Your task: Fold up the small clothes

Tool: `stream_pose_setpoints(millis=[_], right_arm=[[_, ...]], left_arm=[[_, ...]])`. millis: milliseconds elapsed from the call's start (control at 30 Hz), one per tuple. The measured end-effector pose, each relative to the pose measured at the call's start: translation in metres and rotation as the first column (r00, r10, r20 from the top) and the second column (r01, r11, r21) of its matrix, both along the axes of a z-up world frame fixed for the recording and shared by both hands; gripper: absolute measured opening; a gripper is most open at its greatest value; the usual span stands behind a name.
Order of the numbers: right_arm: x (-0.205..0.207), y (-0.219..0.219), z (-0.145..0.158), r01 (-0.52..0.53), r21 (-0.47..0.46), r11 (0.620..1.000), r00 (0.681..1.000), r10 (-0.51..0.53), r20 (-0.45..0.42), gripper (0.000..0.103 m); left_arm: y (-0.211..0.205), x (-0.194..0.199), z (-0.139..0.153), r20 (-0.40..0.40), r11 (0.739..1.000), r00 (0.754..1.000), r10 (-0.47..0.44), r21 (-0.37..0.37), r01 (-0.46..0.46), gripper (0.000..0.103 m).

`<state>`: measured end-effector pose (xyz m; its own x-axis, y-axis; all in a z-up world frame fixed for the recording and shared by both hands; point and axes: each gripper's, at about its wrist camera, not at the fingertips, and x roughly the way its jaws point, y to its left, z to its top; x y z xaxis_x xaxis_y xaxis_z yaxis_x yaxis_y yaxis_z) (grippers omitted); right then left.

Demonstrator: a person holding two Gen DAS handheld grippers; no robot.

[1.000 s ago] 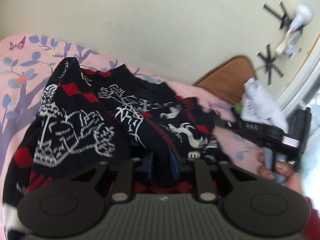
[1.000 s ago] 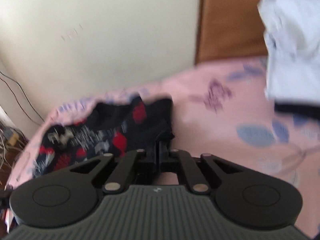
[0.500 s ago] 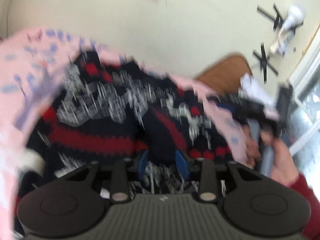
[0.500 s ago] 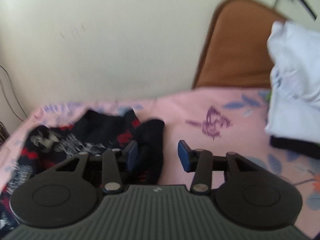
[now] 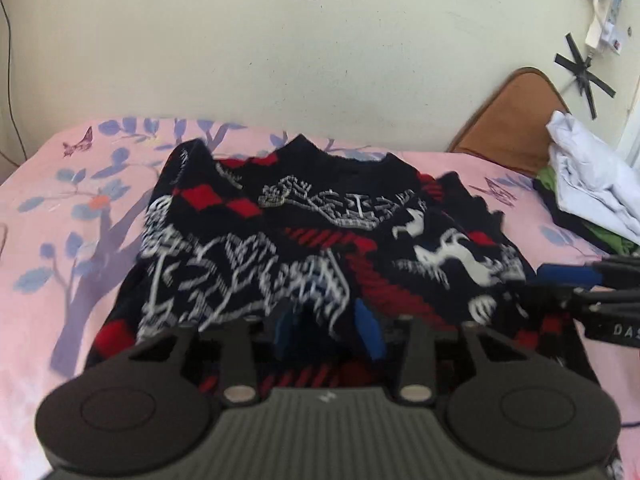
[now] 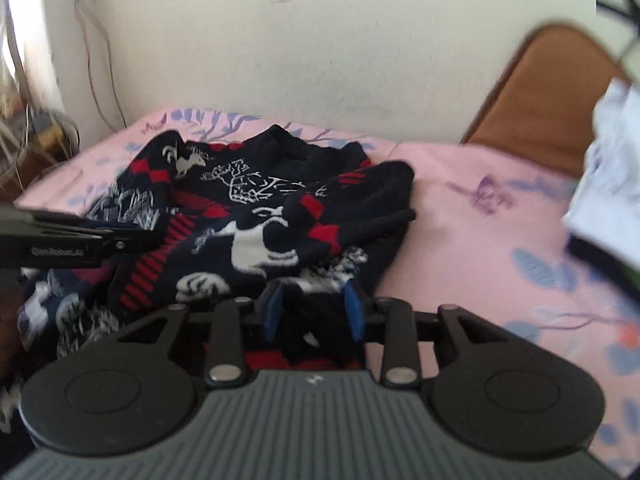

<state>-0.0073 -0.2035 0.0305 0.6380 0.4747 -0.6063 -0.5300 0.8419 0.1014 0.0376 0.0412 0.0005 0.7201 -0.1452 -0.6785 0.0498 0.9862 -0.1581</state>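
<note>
Item 1: one dark knitted sweater (image 5: 320,240), navy-black with red diamonds, red stripes and white figures. It lies bunched and partly folded on the pink bedsheet (image 5: 60,240), collar toward the wall; in the right wrist view (image 6: 260,208) one sleeve is folded over the body on its right side.

Item 2: your left gripper (image 5: 326,328). Its two blue pads stand apart with the sweater's near edge lying between them; the jaws are not pressed onto the cloth.

Item 3: your right gripper (image 6: 314,312). Its two blue pads also stand spread, with dark knit between them at the sweater's near right corner, not clamped.

Each gripper appears in the other's view as a dark bar: the right one at the sweater's right edge (image 5: 592,284), the left one at the sweater's left edge (image 6: 68,236).

Item 4: one bedsheet, pink with blue-leafed branches and purple butterflies, two butterflies countable in the left wrist view.

Item 5: one stack of other clothes (image 5: 592,188) at the far right, white piece on top, green and dark pieces beneath, well apart from the sweater.

Item 6: one brown headboard (image 5: 512,120) against the cream wall (image 5: 320,60).

Item 7: one white power strip (image 5: 604,16) on the wall, with black tape crosses beside it.
</note>
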Motion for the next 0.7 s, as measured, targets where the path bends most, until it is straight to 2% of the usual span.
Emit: stream_pose_setpoints(millis=[100, 200, 267, 433, 533, 633, 700], right_arm=[[-0.027, -0.016, 0.018, -0.059, 0.061, 0.996, 0.998, 0.058, 0.016, 0.038], [-0.058, -0.033, 0.034, -0.129, 0.110, 0.986, 0.990, 0.121, 0.076, 0.038], [-0.078, -0.048, 0.048, -0.168, 0.157, 0.973, 0.981, 0.150, 0.123, 0.038], [-0.136, -0.116, 0.098, -0.155, 0.273, 0.950, 0.949, 0.066, 0.308, 0.038], [-0.180, -0.158, 0.129, -0.123, 0.254, 0.959, 0.909, 0.006, 0.417, 0.038], [-0.222, -0.190, 0.153, -0.070, 0.226, 0.972, 0.871, -0.051, 0.489, 0.041], [-0.239, -0.203, 0.162, -0.049, 0.233, 0.971, 0.870, -0.074, 0.487, 0.046]], left_arm=[[0.025, -0.035, 0.016, 0.042, 1.000, 0.999, 0.018, -0.016, -0.017, 0.038], [0.058, -0.074, 0.031, 0.071, 0.997, 0.995, 0.068, -0.030, -0.066, 0.045], [0.080, -0.097, 0.038, 0.066, 0.995, 0.993, 0.101, -0.032, -0.099, 0.046], [0.119, -0.156, 0.047, 0.017, 0.985, 0.986, 0.164, -0.052, -0.163, 0.052], [0.127, -0.189, 0.046, -0.017, 0.983, 0.986, 0.166, -0.074, -0.167, 0.056], [0.128, -0.212, 0.036, -0.059, 0.982, 0.986, 0.154, -0.103, -0.160, 0.057], [0.126, -0.225, 0.028, -0.089, 0.980, 0.986, 0.141, -0.131, -0.151, 0.057]])
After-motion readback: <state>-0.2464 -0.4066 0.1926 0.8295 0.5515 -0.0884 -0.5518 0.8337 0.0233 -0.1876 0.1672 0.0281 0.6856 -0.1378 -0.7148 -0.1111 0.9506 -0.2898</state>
